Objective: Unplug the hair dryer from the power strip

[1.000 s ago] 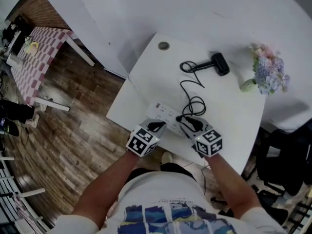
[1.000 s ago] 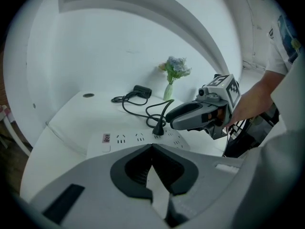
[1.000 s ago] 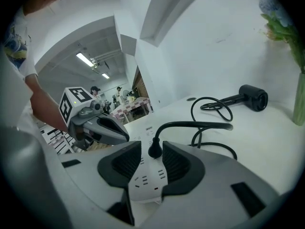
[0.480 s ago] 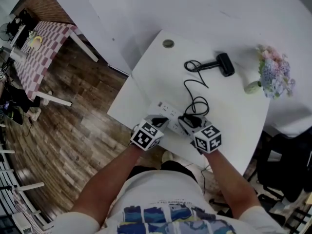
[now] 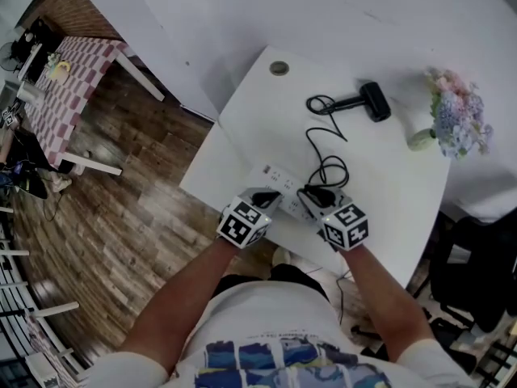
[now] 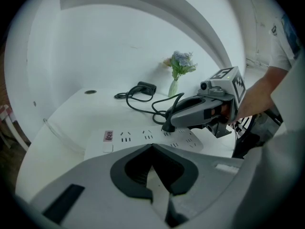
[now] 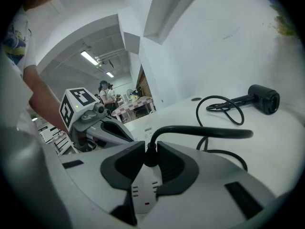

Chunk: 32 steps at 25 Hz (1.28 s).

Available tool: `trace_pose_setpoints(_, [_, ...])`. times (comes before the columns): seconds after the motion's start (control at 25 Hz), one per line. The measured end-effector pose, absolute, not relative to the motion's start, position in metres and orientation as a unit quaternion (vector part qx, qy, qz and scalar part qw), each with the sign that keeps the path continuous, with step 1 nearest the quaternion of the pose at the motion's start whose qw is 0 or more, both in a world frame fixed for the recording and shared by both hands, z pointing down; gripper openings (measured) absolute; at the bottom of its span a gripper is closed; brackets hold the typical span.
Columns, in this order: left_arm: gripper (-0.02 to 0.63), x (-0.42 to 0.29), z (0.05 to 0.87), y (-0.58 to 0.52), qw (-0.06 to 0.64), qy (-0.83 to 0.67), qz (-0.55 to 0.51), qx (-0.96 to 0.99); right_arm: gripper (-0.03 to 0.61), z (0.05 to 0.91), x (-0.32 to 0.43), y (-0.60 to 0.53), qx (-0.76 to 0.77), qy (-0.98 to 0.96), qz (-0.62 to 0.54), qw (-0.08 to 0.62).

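A white power strip (image 5: 279, 186) lies near the front edge of the white table (image 5: 388, 184). A black plug (image 7: 150, 155) stands in it, and its cord (image 5: 323, 148) loops back to the black hair dryer (image 5: 370, 102) at the far side. My right gripper (image 5: 313, 194) is closing its jaws on the plug, with the pads against its sides. My left gripper (image 5: 265, 198) is shut, its tips at the strip's near edge (image 6: 143, 140). From the left gripper view, the right gripper (image 6: 170, 123) sits low around the plug (image 6: 167, 127).
A small vase of flowers (image 5: 454, 124) stands at the table's far right. A round cable hole (image 5: 279, 69) is at the far left corner. Wooden floor and a checked table (image 5: 69, 75) lie to the left, and a dark chair (image 5: 477, 257) to the right.
The right gripper's jaws have narrowed around the plug. Both hands have stayed where they were over the strip.
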<state>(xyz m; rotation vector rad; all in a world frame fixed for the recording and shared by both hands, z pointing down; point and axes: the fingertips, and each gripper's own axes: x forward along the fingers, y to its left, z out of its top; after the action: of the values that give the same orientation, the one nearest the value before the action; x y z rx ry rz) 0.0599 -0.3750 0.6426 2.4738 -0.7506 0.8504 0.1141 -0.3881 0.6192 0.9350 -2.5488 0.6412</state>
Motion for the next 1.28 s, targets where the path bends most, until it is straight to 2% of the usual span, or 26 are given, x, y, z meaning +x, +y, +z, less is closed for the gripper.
trace_pose_setpoints(0.72, [0.002, 0.062, 0.645, -0.373, 0.176, -0.266, 0.349, 0.881, 0.049, 0.611, 0.112, -0.384, 0.342, -0.896, 0.189, 0.21])
trace_pose_setpoints(0.92, [0.003, 0.063, 0.645, -0.373, 0.168, -0.266, 0.358, 0.879, 0.049, 0.587, 0.111, -0.392, 0.349, -0.903, 0.178, 0.174])
trace_pose_setpoints(1.28, [0.003, 0.062, 0.645, -0.373, 0.165, -0.267, 0.354, 0.881, 0.052, 0.554, 0.119, -0.4, 0.349, -0.908, 0.175, 0.153])
